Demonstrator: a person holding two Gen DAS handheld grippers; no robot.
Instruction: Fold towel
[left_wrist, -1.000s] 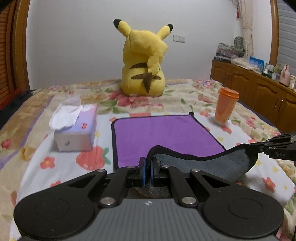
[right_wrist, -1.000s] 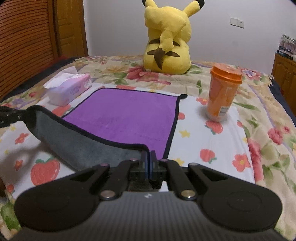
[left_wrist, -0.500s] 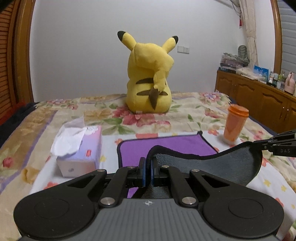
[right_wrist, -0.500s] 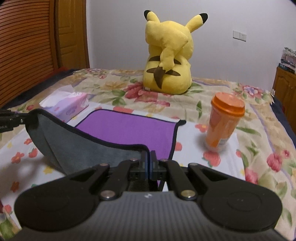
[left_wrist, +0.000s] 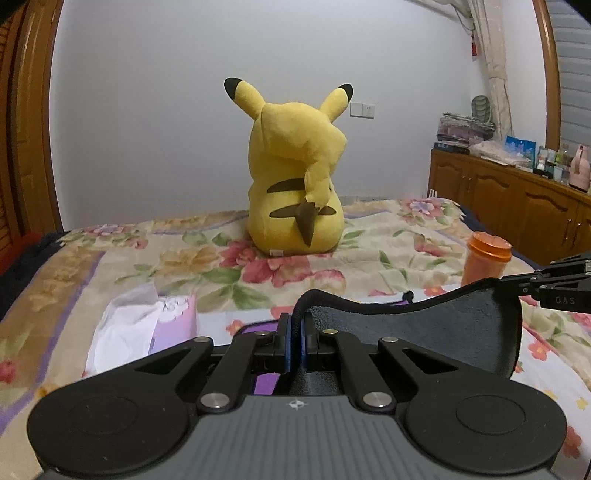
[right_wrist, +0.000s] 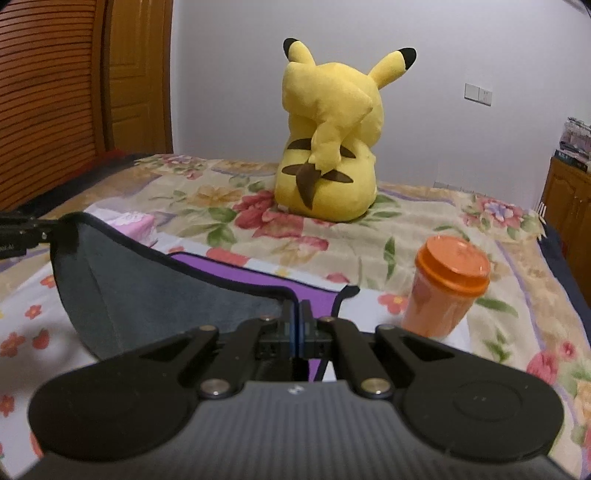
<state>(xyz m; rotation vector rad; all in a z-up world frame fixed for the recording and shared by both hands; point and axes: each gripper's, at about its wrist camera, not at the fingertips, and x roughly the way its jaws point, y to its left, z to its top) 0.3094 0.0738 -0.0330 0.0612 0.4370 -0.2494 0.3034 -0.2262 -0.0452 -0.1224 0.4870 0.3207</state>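
Note:
The towel (left_wrist: 424, 328) is purple on top and grey underneath with a black hem. Its far part lies flat on the bed (right_wrist: 266, 277). My left gripper (left_wrist: 295, 325) is shut on the near left corner. My right gripper (right_wrist: 297, 314) is shut on the near right corner. The near edge hangs lifted between them, grey side (right_wrist: 155, 299) facing me. The right gripper also shows in the left wrist view (left_wrist: 517, 284), and the left gripper in the right wrist view (right_wrist: 48, 230).
A yellow Pikachu plush (left_wrist: 295, 192) sits at the back of the floral bed (left_wrist: 388, 243). A tissue box (left_wrist: 147, 325) stands left of the towel. An orange cup (right_wrist: 443, 288) stands right of it. Wooden cabinets (left_wrist: 517, 206) line the right wall.
Both grippers have risen and moved forward with the towel's near edge. Less of the purple top shows now; the plush looks closer.

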